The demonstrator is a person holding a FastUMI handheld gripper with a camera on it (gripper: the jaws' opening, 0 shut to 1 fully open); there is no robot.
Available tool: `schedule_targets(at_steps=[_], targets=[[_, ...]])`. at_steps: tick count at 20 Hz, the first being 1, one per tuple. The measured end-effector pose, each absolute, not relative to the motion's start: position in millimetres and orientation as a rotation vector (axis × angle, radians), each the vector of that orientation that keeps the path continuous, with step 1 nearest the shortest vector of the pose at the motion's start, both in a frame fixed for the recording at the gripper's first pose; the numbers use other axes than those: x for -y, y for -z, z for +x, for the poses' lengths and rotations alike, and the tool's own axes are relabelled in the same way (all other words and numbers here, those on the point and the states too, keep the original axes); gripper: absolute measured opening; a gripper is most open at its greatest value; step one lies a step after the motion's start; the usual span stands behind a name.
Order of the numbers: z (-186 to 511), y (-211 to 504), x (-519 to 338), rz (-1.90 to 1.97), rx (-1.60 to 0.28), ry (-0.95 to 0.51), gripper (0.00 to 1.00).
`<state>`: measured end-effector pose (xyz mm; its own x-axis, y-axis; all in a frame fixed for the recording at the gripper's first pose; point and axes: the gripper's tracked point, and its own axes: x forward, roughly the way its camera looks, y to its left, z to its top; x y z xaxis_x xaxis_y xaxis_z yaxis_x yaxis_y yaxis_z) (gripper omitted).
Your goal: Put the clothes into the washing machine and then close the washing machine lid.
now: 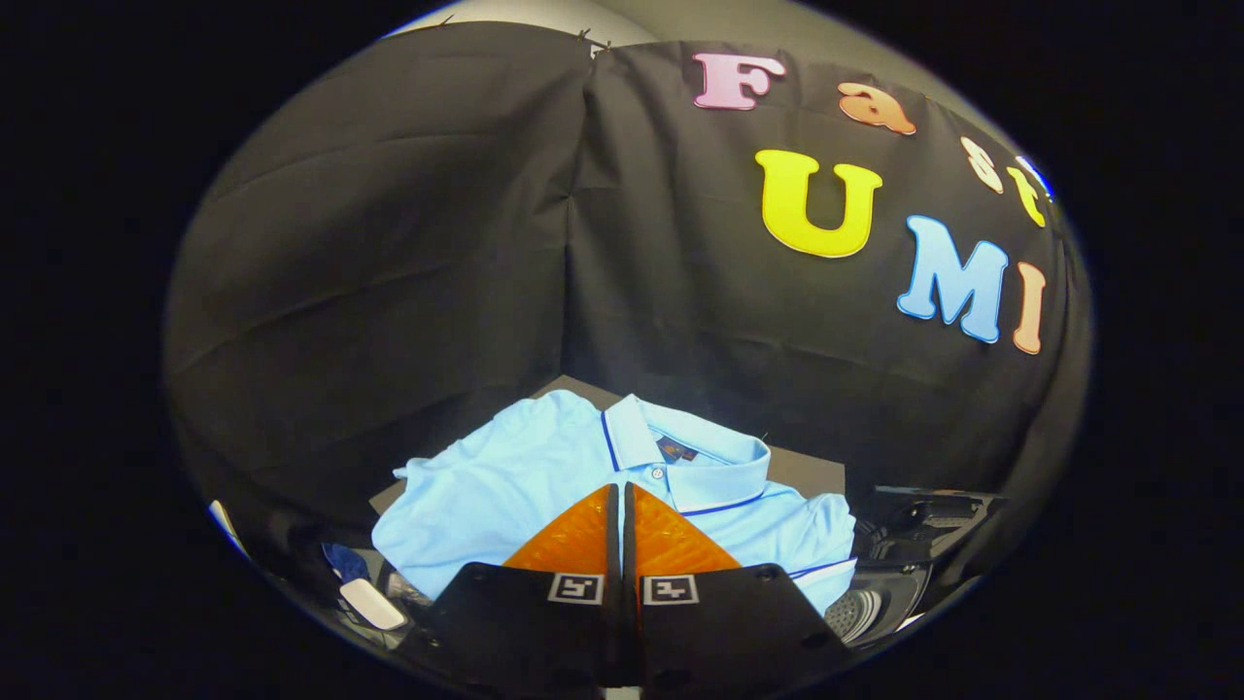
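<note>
A light blue polo shirt (525, 476) with dark blue trim lies spread flat on a dark surface (807, 472), its collar pointing away from me. My gripper (619, 488) hovers over the shirt with its tips just short of the collar button. The two fingers are pressed together and nothing shows between them. To the right of the shirt, low down, stands the washing machine (865, 608); its perforated drum shows through the top opening. Its dark lid (928, 507) stands raised behind the opening.
The black cloth wall hangs close behind the shirt and the machine. Left of the fingers, below the shirt's sleeve, lie a small white object (371, 603) and a bit of dark blue fabric (345, 562).
</note>
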<state>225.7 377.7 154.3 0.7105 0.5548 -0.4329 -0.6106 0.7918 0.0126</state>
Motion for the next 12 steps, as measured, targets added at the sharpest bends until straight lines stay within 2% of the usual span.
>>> schedule_targets(at_steps=[5, 8, 12], targets=[[230.8, -102.3, -384.2, -0.078, -0.596, -0.640, 0.03], [224.8, -73.0, -383.6, -0.098, -0.666, -0.629, 0.95], [223.3, -60.3, -383.8, -0.149, -0.675, -0.583, 0.97]])
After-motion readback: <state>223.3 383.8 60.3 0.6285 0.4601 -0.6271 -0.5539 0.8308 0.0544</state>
